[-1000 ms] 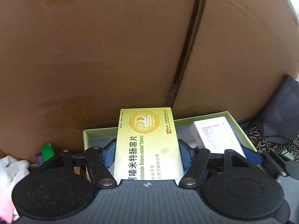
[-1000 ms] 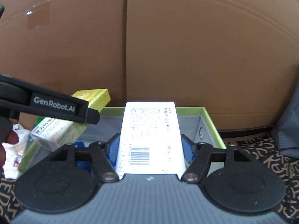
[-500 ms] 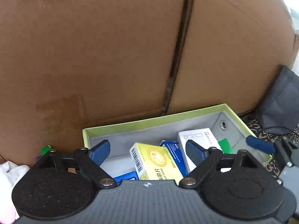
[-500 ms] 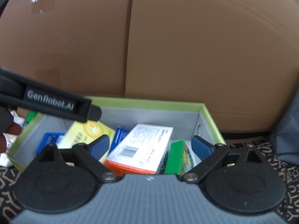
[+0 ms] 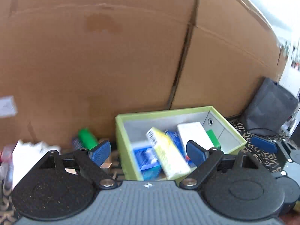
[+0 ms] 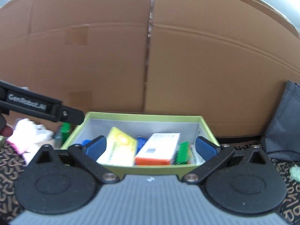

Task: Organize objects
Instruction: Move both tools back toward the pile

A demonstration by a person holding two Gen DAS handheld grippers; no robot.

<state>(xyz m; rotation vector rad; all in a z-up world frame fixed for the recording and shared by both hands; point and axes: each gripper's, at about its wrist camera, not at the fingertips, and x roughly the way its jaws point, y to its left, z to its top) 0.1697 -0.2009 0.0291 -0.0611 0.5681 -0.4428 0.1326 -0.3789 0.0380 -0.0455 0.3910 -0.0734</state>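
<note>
Our left tool (image 5: 148, 151) and right tool (image 6: 151, 147) gape empty; reaching back in, we risk jostling the leaning yellow box (image 6: 118, 150) inside the green bin (image 6: 142, 116).

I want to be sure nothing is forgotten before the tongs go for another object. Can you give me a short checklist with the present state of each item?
1. Left tongs open and empty: ok.
2. Right tongs open and empty: ok.
3. Yellow box and white-orange box lying inside the green bin: ok.
4. Room left in the bin for more: cannot tell; boxes lie tilted over each other.
5. Items still outside: not ok; a green tube and white cloth sit left of the bin.
6. Sharp view of the next target: not ok, left view is blurred.
</note>
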